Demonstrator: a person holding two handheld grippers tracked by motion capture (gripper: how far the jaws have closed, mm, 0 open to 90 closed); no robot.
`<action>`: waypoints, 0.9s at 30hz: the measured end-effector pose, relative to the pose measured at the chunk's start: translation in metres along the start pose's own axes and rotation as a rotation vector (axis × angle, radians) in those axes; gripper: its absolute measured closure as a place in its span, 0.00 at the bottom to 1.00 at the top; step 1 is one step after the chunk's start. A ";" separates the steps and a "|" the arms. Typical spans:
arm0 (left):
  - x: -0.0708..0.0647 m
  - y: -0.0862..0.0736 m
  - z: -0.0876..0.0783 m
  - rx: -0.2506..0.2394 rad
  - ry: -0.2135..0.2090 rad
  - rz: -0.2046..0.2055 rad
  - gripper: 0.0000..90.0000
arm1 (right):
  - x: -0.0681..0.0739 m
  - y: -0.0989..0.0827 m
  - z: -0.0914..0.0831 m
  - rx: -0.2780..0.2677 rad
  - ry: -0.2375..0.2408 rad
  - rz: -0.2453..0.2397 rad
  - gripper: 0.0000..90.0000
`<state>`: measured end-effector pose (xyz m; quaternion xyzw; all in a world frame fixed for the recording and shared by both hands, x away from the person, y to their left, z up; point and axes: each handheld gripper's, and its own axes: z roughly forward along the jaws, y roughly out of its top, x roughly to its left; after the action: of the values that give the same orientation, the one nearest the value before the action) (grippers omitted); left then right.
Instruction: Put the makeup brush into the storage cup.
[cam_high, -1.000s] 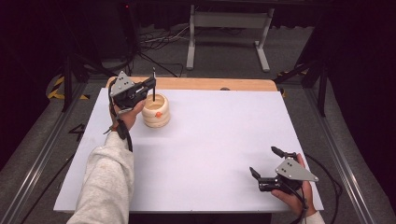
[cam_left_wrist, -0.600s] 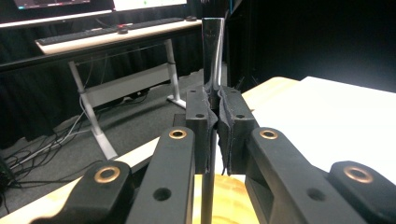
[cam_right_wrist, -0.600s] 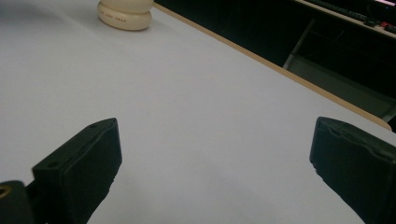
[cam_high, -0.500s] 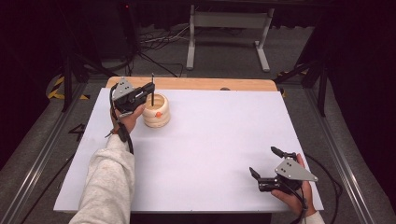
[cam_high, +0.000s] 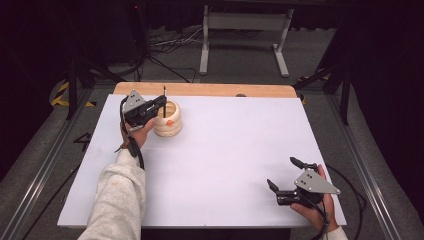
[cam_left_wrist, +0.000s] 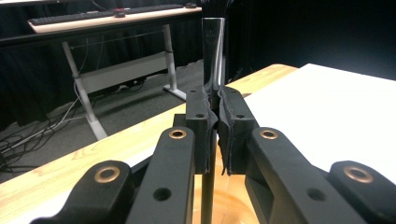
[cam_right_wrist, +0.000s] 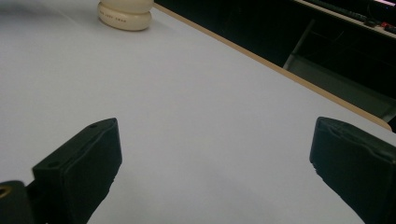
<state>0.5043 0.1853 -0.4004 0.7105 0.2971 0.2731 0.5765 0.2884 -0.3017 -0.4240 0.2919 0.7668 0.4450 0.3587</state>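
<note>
Two grippers divide the work: I keep the left gripper (cam_high: 159, 102) clamped on the slim black metal utensil handle (cam_left_wrist: 213, 51), upright over the ribbed cream wooden holder (cam_high: 167, 120) for a straight drop-in, while the right gripper (cam_high: 286, 174) rests wide open, well apart.

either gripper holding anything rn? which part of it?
The left gripper is shut on a thin dark utensil, upright, clamped partway down its flat handle, over the wooden holder. The right gripper is open, holding nothing.
</note>
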 end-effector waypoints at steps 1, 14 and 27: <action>-0.001 -0.001 -0.001 -0.008 -0.002 -0.007 0.93 | 0.000 0.000 0.000 0.000 0.001 0.000 0.03; -0.003 0.003 -0.002 0.003 0.005 0.013 0.93 | 0.001 0.000 0.001 0.002 0.002 -0.002 0.03; -0.003 0.006 -0.004 0.005 0.001 0.012 0.92 | 0.001 0.000 0.001 0.004 0.003 -0.004 0.03</action>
<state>0.4994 0.1848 -0.3940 0.7135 0.2939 0.2763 0.5729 0.2886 -0.3005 -0.4243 0.2904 0.7687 0.4435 0.3578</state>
